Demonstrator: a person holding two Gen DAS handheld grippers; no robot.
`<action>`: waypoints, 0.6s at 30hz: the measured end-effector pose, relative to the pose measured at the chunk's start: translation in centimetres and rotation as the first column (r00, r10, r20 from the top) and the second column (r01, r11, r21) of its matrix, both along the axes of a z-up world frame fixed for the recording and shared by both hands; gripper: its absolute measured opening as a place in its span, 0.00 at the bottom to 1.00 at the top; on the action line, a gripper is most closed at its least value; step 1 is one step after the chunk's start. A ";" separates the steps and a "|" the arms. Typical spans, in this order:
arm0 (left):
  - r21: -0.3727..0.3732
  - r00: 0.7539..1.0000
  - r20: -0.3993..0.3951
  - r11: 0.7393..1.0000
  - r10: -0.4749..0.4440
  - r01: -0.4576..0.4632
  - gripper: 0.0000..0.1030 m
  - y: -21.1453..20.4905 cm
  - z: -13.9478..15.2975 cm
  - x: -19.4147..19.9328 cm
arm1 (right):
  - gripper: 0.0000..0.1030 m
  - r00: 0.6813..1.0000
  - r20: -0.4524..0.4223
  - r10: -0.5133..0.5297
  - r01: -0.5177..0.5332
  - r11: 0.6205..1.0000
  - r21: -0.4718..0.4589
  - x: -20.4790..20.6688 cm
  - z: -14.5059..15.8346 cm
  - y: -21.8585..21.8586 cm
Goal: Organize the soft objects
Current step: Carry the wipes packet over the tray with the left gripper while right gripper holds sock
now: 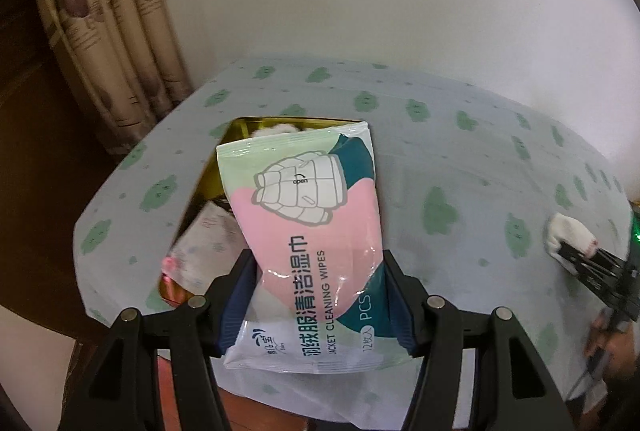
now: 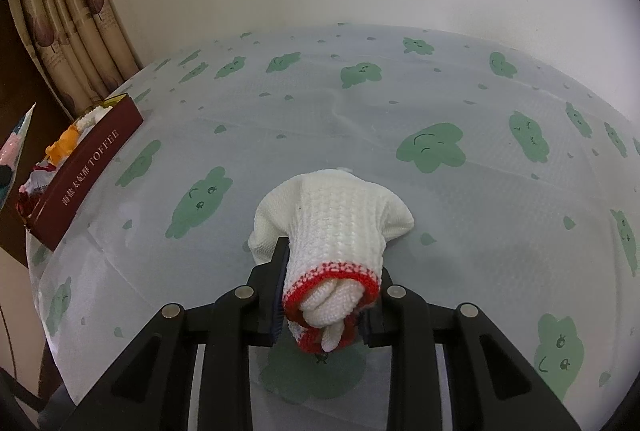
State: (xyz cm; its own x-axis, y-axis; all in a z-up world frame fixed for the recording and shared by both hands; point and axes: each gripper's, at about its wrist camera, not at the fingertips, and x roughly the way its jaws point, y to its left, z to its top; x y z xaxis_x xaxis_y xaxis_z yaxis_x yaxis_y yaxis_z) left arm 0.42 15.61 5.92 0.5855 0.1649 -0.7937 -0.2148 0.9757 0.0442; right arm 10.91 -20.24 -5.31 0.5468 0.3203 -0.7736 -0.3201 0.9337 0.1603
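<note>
Soft things are the matter here — a flat plastic pack of jacket cleaning wipes [image 1: 308, 239], printed pink, mint and teal, and a white knitted work glove with a red cuff [image 2: 332, 231]; the left gripper [image 1: 320, 295] pinches the pack across its width near the lower end, pads pressed on both side edges, so the wide jaws are a grip and not an idle spread; the pack's long axis runs away from the gripper, up and toward the dark red toffee tin with a gold inside [image 2: 86, 167], which sits at the left edge of the table under a pale cloth with green blobs [image 2: 360, 103]; in the left wrist view the pack's far end hangs over the tin's open mouth, hiding most of it, and other small soft items already lie inside; the right gripper [image 2: 326, 305] is pressed nearly together on the glove's cuff end, the glove's fingers bunched ahead of it on the cloth near the table's front edge, well apart from the tin; the left hand is plainly the nearer to the tin — the pack probably goes in first, lengthwise.
</note>
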 end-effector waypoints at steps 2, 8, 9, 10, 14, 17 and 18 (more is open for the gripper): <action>-0.002 1.000 -0.002 1.000 0.013 -0.013 0.60 0.8 -0.4 0.3 | 0.26 1.000 0.001 0.001 -0.001 1.000 -0.004 0.1 0.0 0.0; 0.016 0.999 -0.009 0.999 0.047 -0.047 0.60 2.6 -1.8 1.1 | 0.26 1.000 0.004 0.001 0.000 1.000 -0.015 0.1 0.0 0.2; 0.017 0.999 -0.014 0.999 0.051 -0.051 0.60 2.8 -2.0 1.2 | 0.26 1.000 0.005 0.000 0.000 1.000 -0.016 0.1 0.0 0.2; 0.018 0.998 -0.018 0.998 0.056 -0.055 0.60 3.0 -2.2 1.3 | 0.26 1.000 0.008 -0.011 0.011 1.000 -0.017 0.1 -0.1 0.2; 0.006 0.998 -0.025 0.998 0.062 -0.062 0.60 4.0 -2.9 1.7 | 0.26 1.000 0.011 -0.010 0.010 1.000 -0.024 0.1 -0.1 0.3; 0.011 0.998 -0.029 0.998 0.063 -0.063 0.60 4.4 -3.2 2.0 | 0.26 1.000 0.012 -0.009 0.009 1.000 -0.027 0.1 -0.1 0.3; 0.012 0.997 -0.031 0.998 0.064 -0.064 0.60 4.6 -3.2 2.1 | 0.26 1.000 0.012 -0.009 0.010 1.000 -0.029 0.1 -0.1 0.3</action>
State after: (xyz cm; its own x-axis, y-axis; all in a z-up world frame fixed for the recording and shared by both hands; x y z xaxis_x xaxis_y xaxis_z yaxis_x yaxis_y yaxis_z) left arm 2.48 20.20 2.68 0.5486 0.2097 -0.8094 -0.2749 0.9595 0.0623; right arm 11.00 -19.94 -5.38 0.5591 0.2924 -0.7758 -0.3131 0.9409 0.1290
